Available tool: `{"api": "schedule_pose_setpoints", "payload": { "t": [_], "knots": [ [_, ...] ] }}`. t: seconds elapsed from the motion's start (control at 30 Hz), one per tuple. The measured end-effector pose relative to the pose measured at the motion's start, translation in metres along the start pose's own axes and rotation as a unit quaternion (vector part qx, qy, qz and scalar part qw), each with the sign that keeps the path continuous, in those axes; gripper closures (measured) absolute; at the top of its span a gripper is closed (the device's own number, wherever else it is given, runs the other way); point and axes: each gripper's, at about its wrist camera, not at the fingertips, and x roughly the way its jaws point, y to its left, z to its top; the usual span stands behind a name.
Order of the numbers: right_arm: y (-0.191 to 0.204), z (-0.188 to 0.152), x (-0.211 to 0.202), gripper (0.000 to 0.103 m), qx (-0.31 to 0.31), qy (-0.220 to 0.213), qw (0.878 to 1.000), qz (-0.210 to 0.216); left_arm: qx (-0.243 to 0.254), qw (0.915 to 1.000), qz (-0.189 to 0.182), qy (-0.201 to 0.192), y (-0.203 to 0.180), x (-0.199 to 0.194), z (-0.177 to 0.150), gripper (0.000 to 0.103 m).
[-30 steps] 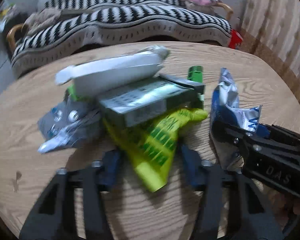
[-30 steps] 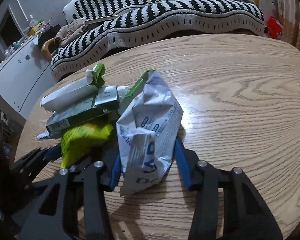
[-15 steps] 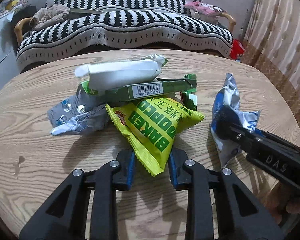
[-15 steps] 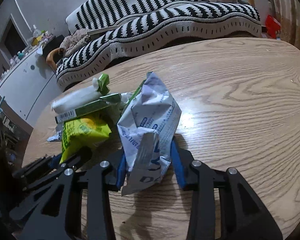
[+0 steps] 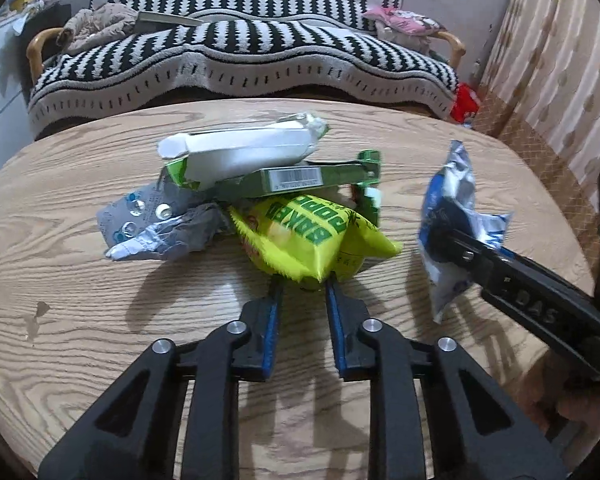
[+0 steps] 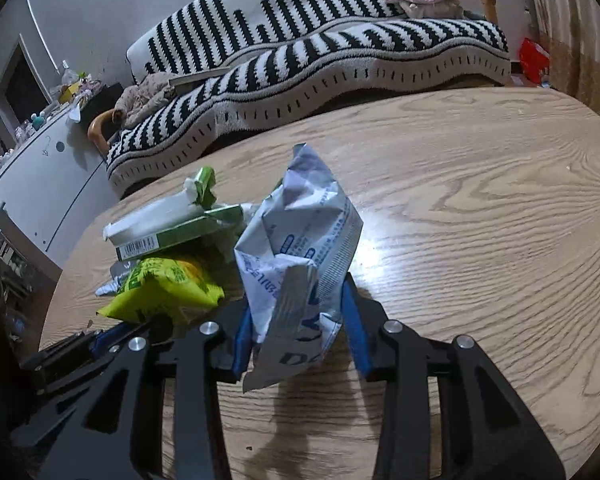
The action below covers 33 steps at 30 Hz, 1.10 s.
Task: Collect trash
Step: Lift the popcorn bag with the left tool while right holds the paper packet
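Observation:
My left gripper [image 5: 302, 282] is shut on the near corner of a yellow-green snack bag [image 5: 312, 234], lifted slightly off the round wooden table [image 5: 100, 320]. Behind it lie a green carton [image 5: 296, 178], a white carton [image 5: 240, 152] on top of it, and a crumpled grey wrapper [image 5: 156, 224]. My right gripper [image 6: 296, 328] is shut on a crumpled blue-and-white wrapper [image 6: 300, 248], held above the table; it shows at the right in the left wrist view [image 5: 452, 216]. The yellow bag also shows in the right wrist view [image 6: 164, 288].
A black-and-white striped sofa [image 5: 240, 52] stands just behind the table, with clothes and a pink item on it. A white cabinet [image 6: 40, 176] stands at the left. A curtain [image 5: 556, 80] hangs at the right, with a red object [image 5: 464, 100] on the floor.
My left gripper has closed on the yellow bag's corner and the bag has bunched up and lifted. My right gripper has closed tighter on the blue-and-white wrapper and raised it.

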Motion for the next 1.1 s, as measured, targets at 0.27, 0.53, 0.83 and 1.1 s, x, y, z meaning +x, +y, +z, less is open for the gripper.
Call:
{"api": "schedule_pose_setpoints", "payload": {
  "t": [0.27,0.53,0.83,1.1],
  "knots": [
    [-0.001,-0.001,-0.009,0.064,0.01,0.0,1.0,0.01,0.008,0.9999,-0.012,0.0,-0.011,-0.007,-0.006,0.103],
    [-0.02,0.0,-0.023,0.063,0.036,-0.013,0.999,0.007,-0.004,0.9993,-0.007,-0.035,-0.018,-0.021,-0.016,0.006],
    [-0.037,0.002,-0.022,0.062,0.061,-0.007,0.998,0.008,-0.079,0.9963,0.034,0.001,-0.013,0.017,0.007,0.007],
    [-0.047,0.004,-0.011,0.062,0.073,0.01,0.997,0.007,-0.082,0.9961,0.032,0.009,-0.003,0.036,0.016,0.059]
  ]
}}
